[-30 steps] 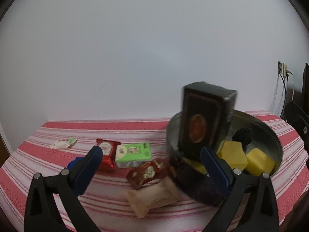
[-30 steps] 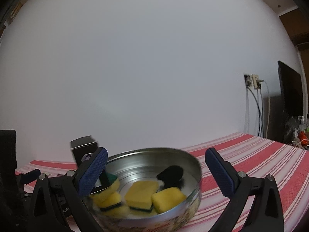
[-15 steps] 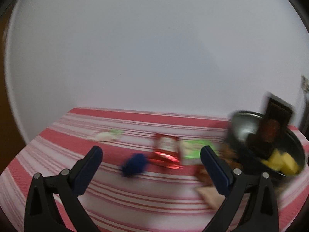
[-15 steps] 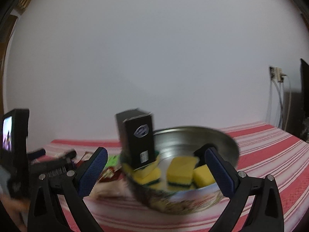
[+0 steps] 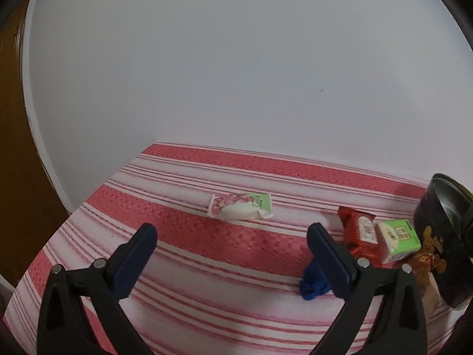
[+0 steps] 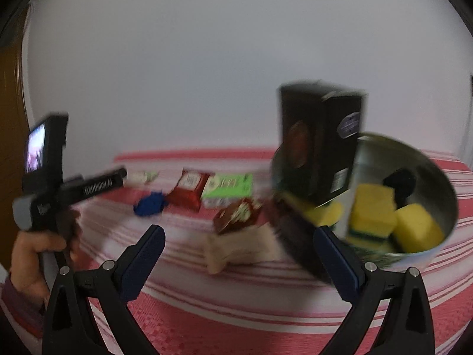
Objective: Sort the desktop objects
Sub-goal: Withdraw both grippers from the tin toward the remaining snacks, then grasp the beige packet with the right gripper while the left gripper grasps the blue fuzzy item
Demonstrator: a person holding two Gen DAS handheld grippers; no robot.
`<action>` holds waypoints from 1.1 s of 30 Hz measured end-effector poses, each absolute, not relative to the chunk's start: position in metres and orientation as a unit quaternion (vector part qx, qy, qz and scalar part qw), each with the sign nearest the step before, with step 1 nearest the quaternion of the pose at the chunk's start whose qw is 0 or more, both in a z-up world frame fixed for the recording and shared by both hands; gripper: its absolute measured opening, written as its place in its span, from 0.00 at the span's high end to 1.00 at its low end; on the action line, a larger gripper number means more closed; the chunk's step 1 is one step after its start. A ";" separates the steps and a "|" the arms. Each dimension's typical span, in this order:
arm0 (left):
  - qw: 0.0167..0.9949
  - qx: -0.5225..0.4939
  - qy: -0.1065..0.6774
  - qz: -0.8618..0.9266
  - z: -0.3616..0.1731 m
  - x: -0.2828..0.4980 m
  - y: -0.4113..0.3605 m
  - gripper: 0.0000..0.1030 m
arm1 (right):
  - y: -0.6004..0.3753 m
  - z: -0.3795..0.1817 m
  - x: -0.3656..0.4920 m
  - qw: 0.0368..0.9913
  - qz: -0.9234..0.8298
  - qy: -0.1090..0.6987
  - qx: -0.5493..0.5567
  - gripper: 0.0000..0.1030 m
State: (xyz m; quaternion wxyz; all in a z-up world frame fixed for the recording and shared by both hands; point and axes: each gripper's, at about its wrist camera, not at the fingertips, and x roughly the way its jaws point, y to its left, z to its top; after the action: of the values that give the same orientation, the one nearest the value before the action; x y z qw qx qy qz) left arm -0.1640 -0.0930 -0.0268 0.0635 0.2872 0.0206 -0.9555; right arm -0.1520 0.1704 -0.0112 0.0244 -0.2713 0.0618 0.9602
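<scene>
- Left wrist view: the left gripper (image 5: 230,250) hangs released and empty over the red-and-white striped table (image 5: 183,236); a white-and-green snack packet (image 5: 241,210) lies ahead, a crumpled blue wrapper (image 5: 312,284) beside its right finger.
- Right wrist view, blurred: the right gripper (image 6: 238,250) is spread wide, holding nothing; a tall black box (image 6: 319,142) stands among yellow sponges (image 6: 374,210) in the round metal tin (image 6: 437,177).

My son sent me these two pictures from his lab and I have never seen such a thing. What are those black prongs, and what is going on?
The prongs are hand-held grippers, one per hand, each with a camera looking along its blue-padded fingers. One picture is from the left gripper, one from the right gripper; both are open and hold nothing. The right view shows the person's hand holding the left tool. On the striped tablecloth lie snack packets, a green carton and a blue item. A metal bowl holds yellow sponges and a dark box.
</scene>
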 end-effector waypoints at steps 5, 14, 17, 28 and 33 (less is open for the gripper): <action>0.044 0.302 0.051 -0.951 -0.025 -0.168 -0.102 0.01 | 0.159 -0.025 -0.180 0.041 0.941 0.056 -0.332 0.01; 0.037 0.295 0.073 -0.952 -0.018 -0.162 -0.109 0.01 | 0.155 -0.055 -0.227 0.061 0.898 0.035 -0.434 0.11; 0.038 0.294 0.080 -0.952 -0.017 -0.162 -0.113 0.01 | 0.156 -0.058 -0.232 0.059 0.898 0.028 -0.435 0.22; 0.022 0.300 0.079 -0.950 -0.016 -0.161 -0.112 0.01 | 0.167 -0.050 -0.207 -0.049 0.917 0.060 -0.391 0.38; -0.011 0.296 0.091 -0.951 -0.013 -0.157 -0.114 0.01 | 0.161 -0.033 -0.182 -0.071 0.946 0.035 -0.315 0.38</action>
State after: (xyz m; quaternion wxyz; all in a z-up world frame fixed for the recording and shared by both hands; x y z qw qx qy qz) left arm -0.1572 -0.1142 -0.0131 -0.0108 0.2958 0.0906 -0.9509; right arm -0.1821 0.1607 -0.0328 -0.0711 -0.3153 0.0354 0.9457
